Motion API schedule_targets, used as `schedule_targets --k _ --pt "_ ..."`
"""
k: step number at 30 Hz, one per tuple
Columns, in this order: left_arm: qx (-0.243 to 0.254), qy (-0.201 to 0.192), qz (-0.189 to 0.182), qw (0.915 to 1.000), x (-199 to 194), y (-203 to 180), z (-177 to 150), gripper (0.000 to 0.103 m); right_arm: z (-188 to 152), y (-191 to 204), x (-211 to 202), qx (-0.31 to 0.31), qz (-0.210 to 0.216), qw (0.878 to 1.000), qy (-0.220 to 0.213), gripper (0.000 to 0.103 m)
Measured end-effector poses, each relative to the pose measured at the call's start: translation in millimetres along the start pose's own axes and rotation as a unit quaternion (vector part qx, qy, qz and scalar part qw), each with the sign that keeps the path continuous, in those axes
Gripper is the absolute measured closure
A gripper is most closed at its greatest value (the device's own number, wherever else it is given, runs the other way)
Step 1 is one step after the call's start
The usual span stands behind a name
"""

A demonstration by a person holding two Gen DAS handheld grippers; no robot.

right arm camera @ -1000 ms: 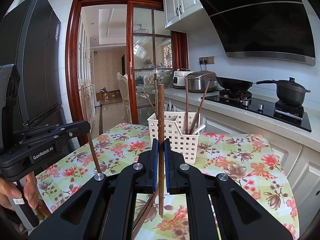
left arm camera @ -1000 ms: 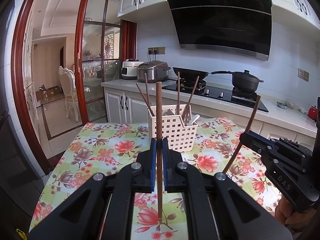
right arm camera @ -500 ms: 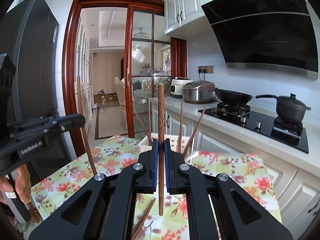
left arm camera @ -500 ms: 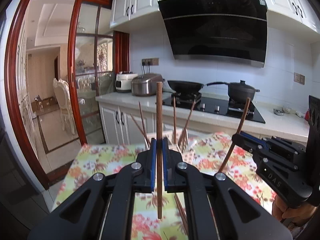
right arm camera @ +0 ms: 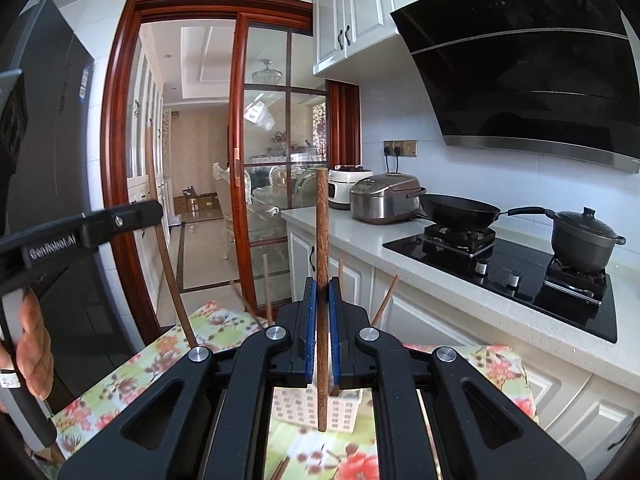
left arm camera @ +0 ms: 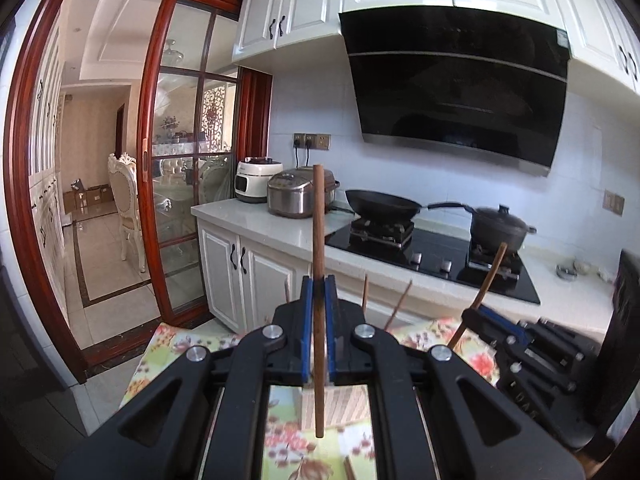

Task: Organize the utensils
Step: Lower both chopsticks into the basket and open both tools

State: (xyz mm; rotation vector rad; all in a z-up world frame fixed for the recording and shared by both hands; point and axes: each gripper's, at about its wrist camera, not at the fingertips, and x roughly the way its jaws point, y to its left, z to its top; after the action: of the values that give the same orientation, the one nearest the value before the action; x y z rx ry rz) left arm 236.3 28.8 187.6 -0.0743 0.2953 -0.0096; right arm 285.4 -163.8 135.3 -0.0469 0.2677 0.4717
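My left gripper (left arm camera: 319, 292) is shut on a brown wooden chopstick (left arm camera: 319, 240) held upright, high above the table. My right gripper (right arm camera: 321, 296) is shut on another brown chopstick (right arm camera: 321, 232), also upright. The white perforated utensil basket (left arm camera: 336, 404) stands on the floral tablecloth (left arm camera: 168, 344) below and ahead of both grippers, mostly hidden by the jaws; it also shows in the right wrist view (right arm camera: 304, 404). Several chopsticks stick up from it (left arm camera: 400, 300). The right gripper shows in the left wrist view (left arm camera: 496, 332); the left gripper shows in the right wrist view (right arm camera: 120, 220).
A white counter (left arm camera: 248, 212) behind the table carries a rice cooker (left arm camera: 296, 196), a wok (left arm camera: 380, 204) and a black pot (left arm camera: 500, 228) on a black hob. A range hood (left arm camera: 460, 92) hangs above. A glass sliding door (left arm camera: 180, 160) stands at left.
Both grippers have risen with their chopsticks; the basket and table have dropped low in both views and are now largely behind the jaws.
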Motion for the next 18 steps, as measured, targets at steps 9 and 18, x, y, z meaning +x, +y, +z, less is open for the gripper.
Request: schedule_targets --k 9,18 --pt "-0.017 -0.02 0.01 0.9996 48 3 36 0.097 17 -15 54 0.02 -0.01 1.0 0.007 0.097" --pt "-0.025 0.019 0.019 0.9993 117 1 -5 0.097 -14 -17 118 0.024 -0.024 0.997 0.069 0.097"
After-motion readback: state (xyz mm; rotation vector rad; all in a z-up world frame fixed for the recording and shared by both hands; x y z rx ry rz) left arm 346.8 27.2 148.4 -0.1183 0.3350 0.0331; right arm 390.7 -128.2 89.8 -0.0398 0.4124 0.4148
